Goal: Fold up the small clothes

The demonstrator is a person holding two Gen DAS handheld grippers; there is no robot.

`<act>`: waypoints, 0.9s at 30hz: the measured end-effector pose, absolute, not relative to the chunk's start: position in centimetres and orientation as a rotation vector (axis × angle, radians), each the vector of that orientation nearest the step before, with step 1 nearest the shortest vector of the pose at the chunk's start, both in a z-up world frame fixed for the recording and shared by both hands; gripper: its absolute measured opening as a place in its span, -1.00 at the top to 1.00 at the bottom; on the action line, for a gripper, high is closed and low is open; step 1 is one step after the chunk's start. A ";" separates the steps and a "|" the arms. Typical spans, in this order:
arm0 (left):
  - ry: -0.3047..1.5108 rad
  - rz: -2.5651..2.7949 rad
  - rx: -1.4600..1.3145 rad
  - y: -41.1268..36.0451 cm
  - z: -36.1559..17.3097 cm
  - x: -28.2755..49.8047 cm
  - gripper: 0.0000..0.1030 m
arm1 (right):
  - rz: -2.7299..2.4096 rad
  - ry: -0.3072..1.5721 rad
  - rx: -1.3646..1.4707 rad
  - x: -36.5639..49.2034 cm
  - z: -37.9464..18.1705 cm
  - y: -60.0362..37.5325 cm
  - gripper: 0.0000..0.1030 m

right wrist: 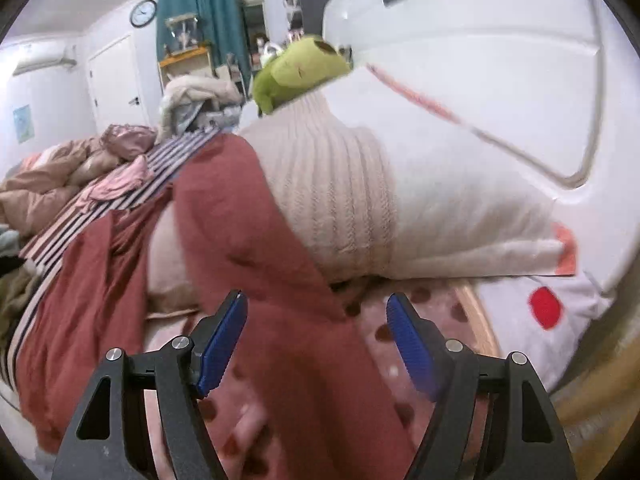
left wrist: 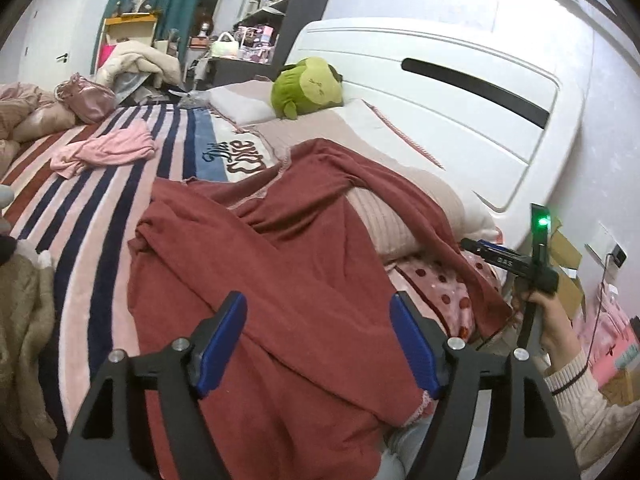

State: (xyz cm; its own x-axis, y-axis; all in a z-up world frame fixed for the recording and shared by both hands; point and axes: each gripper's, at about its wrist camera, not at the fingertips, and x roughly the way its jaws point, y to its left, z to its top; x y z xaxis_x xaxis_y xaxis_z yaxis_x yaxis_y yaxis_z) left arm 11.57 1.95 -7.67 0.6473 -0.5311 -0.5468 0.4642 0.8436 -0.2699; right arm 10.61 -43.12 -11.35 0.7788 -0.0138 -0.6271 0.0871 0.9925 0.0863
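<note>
A dark red garment point(left wrist: 288, 280) lies crumpled across the bed, one part draped over a beige ribbed pillow point(left wrist: 384, 220). My left gripper point(left wrist: 320, 344) is open and hovers over the garment's near part, holding nothing. The right gripper's body point(left wrist: 516, 260) shows at the right edge of the left wrist view, held in a hand. In the right wrist view, my right gripper point(right wrist: 316, 344) is open above a strip of the red garment point(right wrist: 248, 240) that runs down off the ribbed pillow point(right wrist: 332, 196). A small pink garment point(left wrist: 108, 150) lies farther off on the striped blanket.
The striped blanket point(left wrist: 92, 216) covers the bed. A green plush toy point(left wrist: 306, 86) sits by the white headboard point(left wrist: 460, 92). A pink polka-dot sheet point(left wrist: 436, 284) shows under the pillow. Piled bedding point(left wrist: 24, 116) lies at the far left, a tan fuzzy cloth point(left wrist: 24, 332) at the near left.
</note>
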 end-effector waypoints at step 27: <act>0.594 -0.542 -0.234 8.8 -8.3 10.0 -0.50 | 0.268 0.647 -0.142 12.0 -3.0 -26.9 0.81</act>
State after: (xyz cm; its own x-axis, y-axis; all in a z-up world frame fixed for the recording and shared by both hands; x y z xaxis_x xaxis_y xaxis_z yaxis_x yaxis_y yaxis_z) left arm 10.04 8.81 -8.26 0.6949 -0.5463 -0.4676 0.4152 0.8358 -0.3593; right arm 11.97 -26.94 -2.98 0.7654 0.2014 -0.6113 -0.2894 0.9560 -0.0473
